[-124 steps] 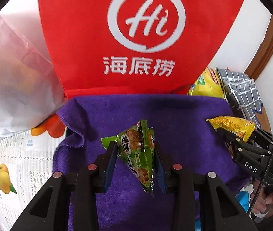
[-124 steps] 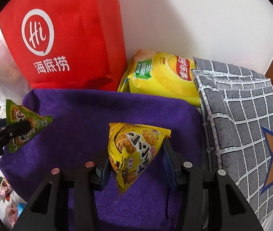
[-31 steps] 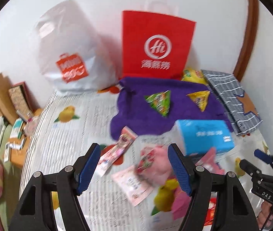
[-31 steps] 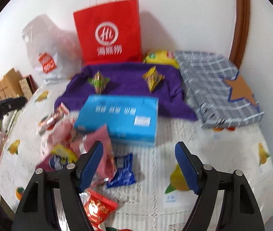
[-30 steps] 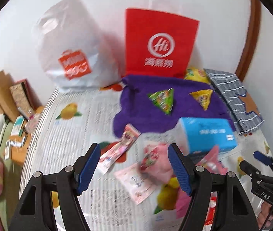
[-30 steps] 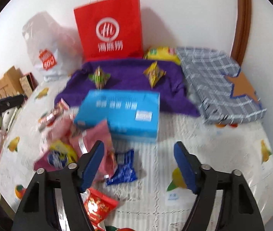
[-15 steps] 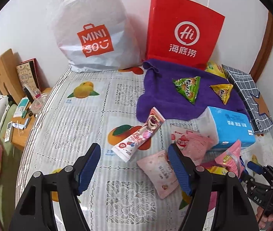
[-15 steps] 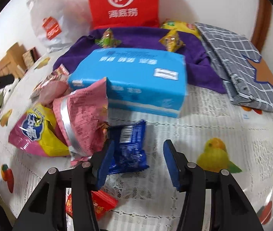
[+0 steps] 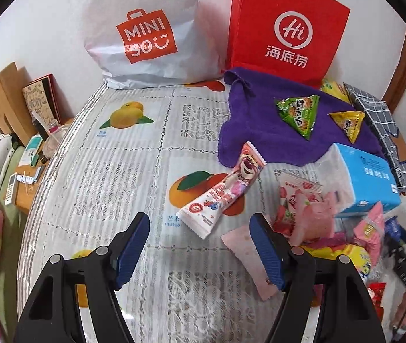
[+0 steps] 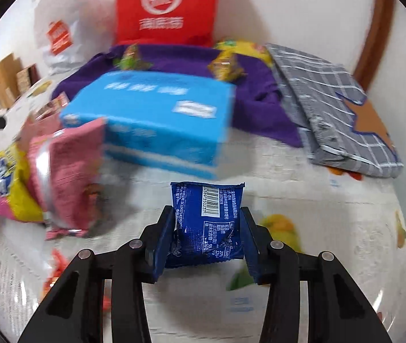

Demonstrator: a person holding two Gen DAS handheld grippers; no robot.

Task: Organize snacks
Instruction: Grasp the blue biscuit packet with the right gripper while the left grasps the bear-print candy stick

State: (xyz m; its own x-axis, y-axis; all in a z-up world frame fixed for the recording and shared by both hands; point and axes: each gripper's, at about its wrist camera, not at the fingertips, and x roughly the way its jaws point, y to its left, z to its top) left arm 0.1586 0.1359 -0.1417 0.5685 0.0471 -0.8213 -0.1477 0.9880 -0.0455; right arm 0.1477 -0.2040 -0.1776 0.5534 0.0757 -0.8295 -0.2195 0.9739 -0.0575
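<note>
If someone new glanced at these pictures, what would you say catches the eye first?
Probably the red bag standing against the wall, with the white bag to its left. Next, the right gripper clamped on a blue packet above the table. On the purple cloth lie a green packet and a yellow packet, apart.

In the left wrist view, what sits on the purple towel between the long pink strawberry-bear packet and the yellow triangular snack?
The green triangular snack lies there on the purple towel, seen in the left wrist view.
</note>
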